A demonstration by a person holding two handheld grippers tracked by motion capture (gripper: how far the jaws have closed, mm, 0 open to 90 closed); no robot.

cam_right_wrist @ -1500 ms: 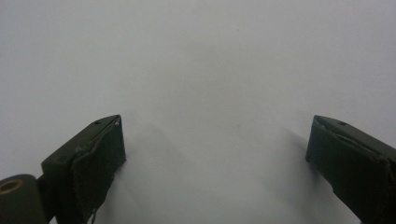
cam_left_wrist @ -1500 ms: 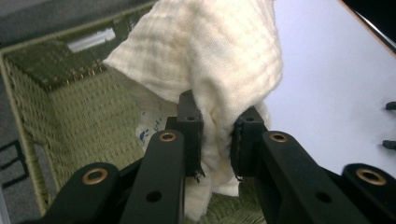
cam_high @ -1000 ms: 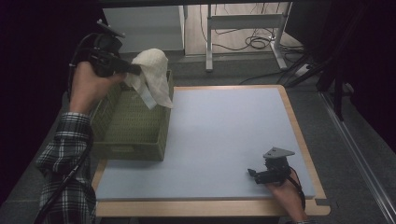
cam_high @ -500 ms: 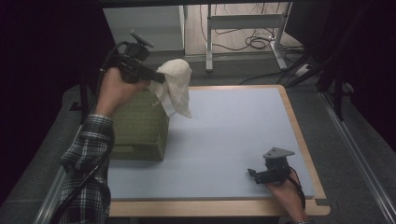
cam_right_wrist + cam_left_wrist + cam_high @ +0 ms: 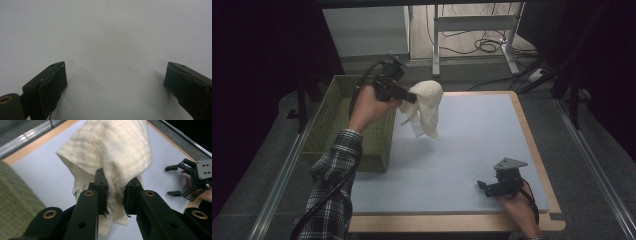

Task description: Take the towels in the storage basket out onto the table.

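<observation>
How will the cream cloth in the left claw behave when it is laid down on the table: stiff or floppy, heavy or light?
Probably floppy: the cream cloth hangs in loose folds from the left claw, which pinches a bunched part. It seems light, since a small pinch carries it all. It will likely crumple on the table rather than lie flat.

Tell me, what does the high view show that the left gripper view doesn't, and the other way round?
The high view alone takes in the green basket's inside, the checked sleeve and the cables on the floor. The left gripper view alone gives the close look: the left claw pinching a fold of the cream cloth, with a small bluish print on it. Both share the cloth, the pale table and the right claw.
</observation>
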